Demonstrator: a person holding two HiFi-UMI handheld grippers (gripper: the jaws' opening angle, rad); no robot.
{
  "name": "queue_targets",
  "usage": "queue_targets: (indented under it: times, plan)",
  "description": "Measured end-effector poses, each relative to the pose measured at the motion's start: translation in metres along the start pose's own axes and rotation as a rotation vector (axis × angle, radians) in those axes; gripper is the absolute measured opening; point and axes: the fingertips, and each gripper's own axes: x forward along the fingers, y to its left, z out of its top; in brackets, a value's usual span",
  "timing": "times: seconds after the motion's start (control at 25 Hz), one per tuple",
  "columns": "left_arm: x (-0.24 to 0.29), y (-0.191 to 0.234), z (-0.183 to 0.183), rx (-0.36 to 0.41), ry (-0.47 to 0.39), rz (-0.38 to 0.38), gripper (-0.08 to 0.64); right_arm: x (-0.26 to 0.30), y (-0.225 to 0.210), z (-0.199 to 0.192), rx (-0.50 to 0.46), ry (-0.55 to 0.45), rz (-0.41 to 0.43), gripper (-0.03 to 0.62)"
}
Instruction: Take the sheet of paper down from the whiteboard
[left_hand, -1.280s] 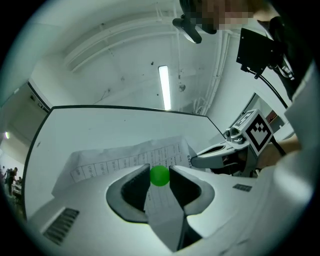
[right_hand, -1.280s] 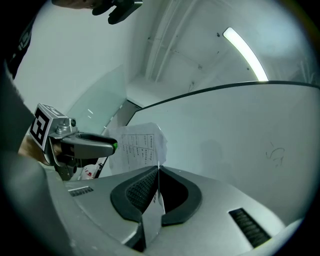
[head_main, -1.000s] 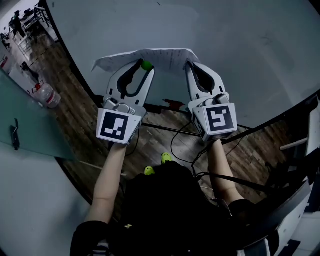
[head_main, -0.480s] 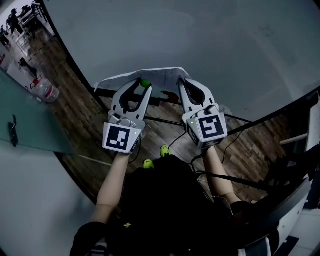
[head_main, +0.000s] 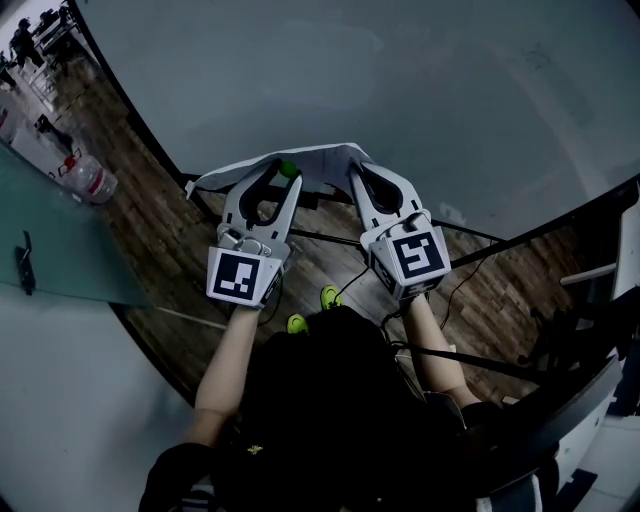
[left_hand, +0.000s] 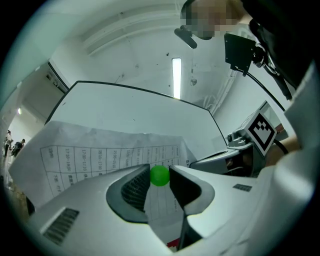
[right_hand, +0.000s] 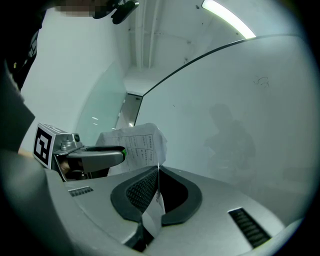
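Observation:
The printed sheet of paper (head_main: 322, 158) hangs between my two grippers, just off the lower part of the whiteboard (head_main: 420, 90). My left gripper (head_main: 289, 174) is shut on a small green ball magnet (head_main: 287, 168), with the sheet's left part running between its jaws. In the left gripper view the magnet (left_hand: 160, 176) sits pinched at the tips, and the sheet (left_hand: 90, 155) spreads behind it. My right gripper (head_main: 353, 174) is shut on the sheet's right edge, and the right gripper view shows the paper (right_hand: 139, 144) clamped edge-on between the pads (right_hand: 145, 187).
A glass panel (head_main: 60, 250) and a water bottle (head_main: 93, 184) stand at the left. Below the board, black stand bars (head_main: 330, 240) and cables (head_main: 350, 290) cross the wood floor (head_main: 180, 250). The person's yellow-green shoes (head_main: 330, 297) show under the grippers.
Both grippers have come down the board toward the person, carrying the sheet and the green magnet with them. Neither grip has changed.

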Motion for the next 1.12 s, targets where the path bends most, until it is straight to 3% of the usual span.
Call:
queue_targets:
  times: [1.12]
  plan:
    - [0.004, 0.011, -0.017, -0.036, 0.03, -0.003, 0.127, 0.014, 0.012, -0.019, 0.03, 0.06, 0.02, 0.032]
